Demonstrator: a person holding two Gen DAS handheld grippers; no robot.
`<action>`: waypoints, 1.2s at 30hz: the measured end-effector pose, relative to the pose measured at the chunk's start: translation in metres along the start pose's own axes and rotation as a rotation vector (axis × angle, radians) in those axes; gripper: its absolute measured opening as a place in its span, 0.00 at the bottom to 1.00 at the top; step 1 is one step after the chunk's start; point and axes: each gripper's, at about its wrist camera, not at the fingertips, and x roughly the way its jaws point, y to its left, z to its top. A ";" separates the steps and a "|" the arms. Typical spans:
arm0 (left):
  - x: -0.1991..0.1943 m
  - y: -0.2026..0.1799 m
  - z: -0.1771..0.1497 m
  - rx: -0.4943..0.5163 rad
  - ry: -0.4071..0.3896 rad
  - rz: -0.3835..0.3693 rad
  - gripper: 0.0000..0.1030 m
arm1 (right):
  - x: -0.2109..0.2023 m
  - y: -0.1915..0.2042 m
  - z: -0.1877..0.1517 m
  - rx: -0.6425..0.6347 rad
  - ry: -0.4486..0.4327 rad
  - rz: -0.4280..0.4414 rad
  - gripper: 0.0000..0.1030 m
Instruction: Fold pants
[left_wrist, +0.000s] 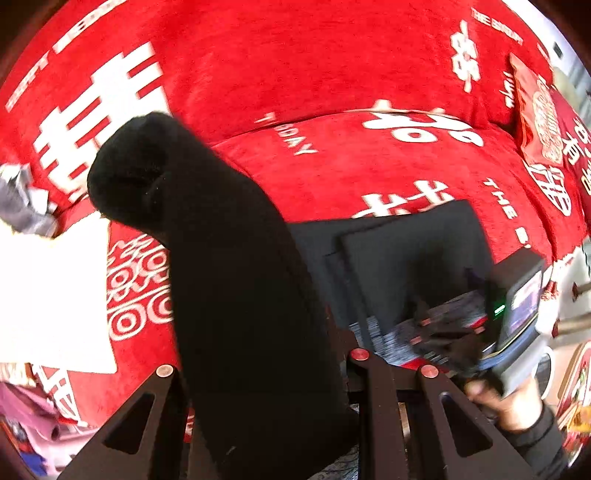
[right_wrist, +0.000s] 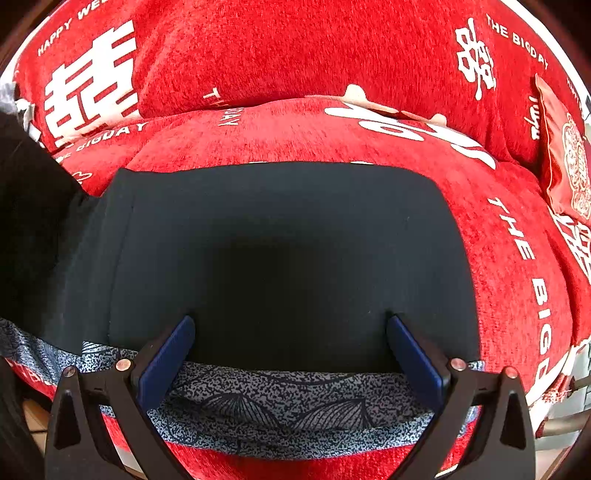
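Folded pants (right_wrist: 280, 258) lie just beyond the wide-spread right gripper (right_wrist: 291, 343).

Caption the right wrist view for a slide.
Right gripper open above the folded dark pants lying on a red sofa cover with white lettering.

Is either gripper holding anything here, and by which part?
The left gripper is shut on a thick black fabric piece, near its lower end. The right gripper is open, empty, over the folded dark pants.
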 end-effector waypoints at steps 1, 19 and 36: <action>0.001 -0.013 0.007 0.014 0.004 -0.013 0.23 | -0.001 0.000 0.000 -0.001 0.001 0.002 1.00; 0.047 -0.179 0.050 0.257 0.119 -0.008 0.23 | -0.050 -0.090 -0.043 0.133 0.015 0.247 1.00; 0.116 -0.266 0.048 0.378 0.284 0.028 0.63 | -0.052 -0.125 -0.075 0.208 -0.004 0.340 1.00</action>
